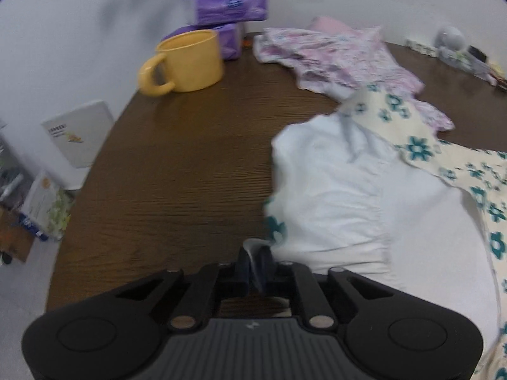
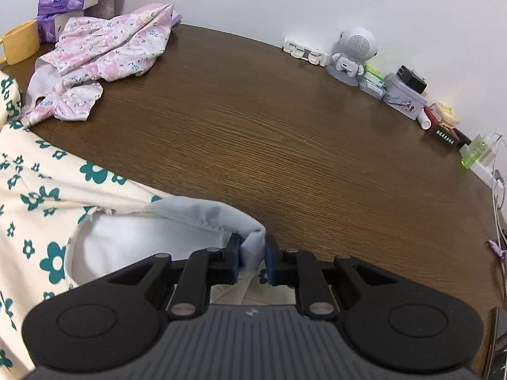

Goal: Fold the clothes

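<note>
A cream garment with teal flowers (image 1: 421, 145) (image 2: 41, 190) lies on the dark wooden table (image 1: 177, 164) (image 2: 285, 145), its pale white lining (image 1: 336, 183) (image 2: 133, 237) turned outward. My left gripper (image 1: 256, 258) is shut on a thin edge of this garment near its left corner. My right gripper (image 2: 252, 253) is shut on a bunched fold of the pale lining at the garment's right corner. A pink floral garment (image 1: 336, 60) (image 2: 104, 53) lies crumpled farther back on the table.
A yellow mug (image 1: 187, 61) (image 2: 19, 46) and purple tissue packs (image 1: 229, 4) (image 2: 65, 0) stand at the back left. A small white robot figure (image 2: 353, 53), boxes and a tin (image 2: 404, 101) line the back right edge by the wall. Boxes (image 1: 79, 133) sit on the floor, left.
</note>
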`<state>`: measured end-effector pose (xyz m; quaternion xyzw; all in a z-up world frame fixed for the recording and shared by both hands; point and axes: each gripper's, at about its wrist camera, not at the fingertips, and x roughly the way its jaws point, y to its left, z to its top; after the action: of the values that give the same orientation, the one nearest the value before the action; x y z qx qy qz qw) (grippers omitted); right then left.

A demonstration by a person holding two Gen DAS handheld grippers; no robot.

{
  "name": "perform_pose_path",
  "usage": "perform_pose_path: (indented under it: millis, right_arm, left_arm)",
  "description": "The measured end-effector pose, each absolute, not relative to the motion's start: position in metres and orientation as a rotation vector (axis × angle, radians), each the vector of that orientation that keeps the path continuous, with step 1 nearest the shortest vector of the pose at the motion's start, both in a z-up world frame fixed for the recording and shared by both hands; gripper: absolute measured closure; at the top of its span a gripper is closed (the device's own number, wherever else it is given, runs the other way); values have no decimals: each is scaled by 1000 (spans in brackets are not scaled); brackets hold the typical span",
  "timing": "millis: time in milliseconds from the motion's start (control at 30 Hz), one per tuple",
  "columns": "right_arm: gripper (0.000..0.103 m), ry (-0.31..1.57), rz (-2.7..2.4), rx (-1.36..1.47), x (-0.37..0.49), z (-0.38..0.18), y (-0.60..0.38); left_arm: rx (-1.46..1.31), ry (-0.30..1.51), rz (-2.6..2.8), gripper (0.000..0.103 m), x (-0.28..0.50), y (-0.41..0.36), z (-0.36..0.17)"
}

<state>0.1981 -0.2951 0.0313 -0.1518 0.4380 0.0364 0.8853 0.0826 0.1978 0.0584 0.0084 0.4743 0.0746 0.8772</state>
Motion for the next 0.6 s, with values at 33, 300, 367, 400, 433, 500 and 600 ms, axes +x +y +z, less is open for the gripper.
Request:
perform_pose_path:
  millis: [33, 300, 367, 400, 433, 500, 600]
  right_arm:
    - [88, 908, 74, -322, 197, 31, -295]
    - [72, 883, 109, -238, 198, 38, -297]
    - [64, 869, 124, -217, 197, 44, -297]
    - [60, 863, 128, -215, 196, 46, -297]
    - [57, 857, 133, -212, 195, 49, -297]
    - [54, 850, 139, -209, 193, 52, -299]
    - [53, 857, 146, -203, 188, 50, -303]
  left_arm:
    - [3, 988, 172, 91, 82, 204, 60]
    - [101, 819, 86, 45, 92, 186, 108]
    - [151, 819, 20, 44, 107, 169, 112]
    - [184, 827, 6, 44, 117, 161, 111]
    - [216, 835, -2, 44, 128, 152, 108]
    - [236, 854, -18, 44, 152, 145, 98]
    - [234, 891, -46, 44, 188, 140, 83]
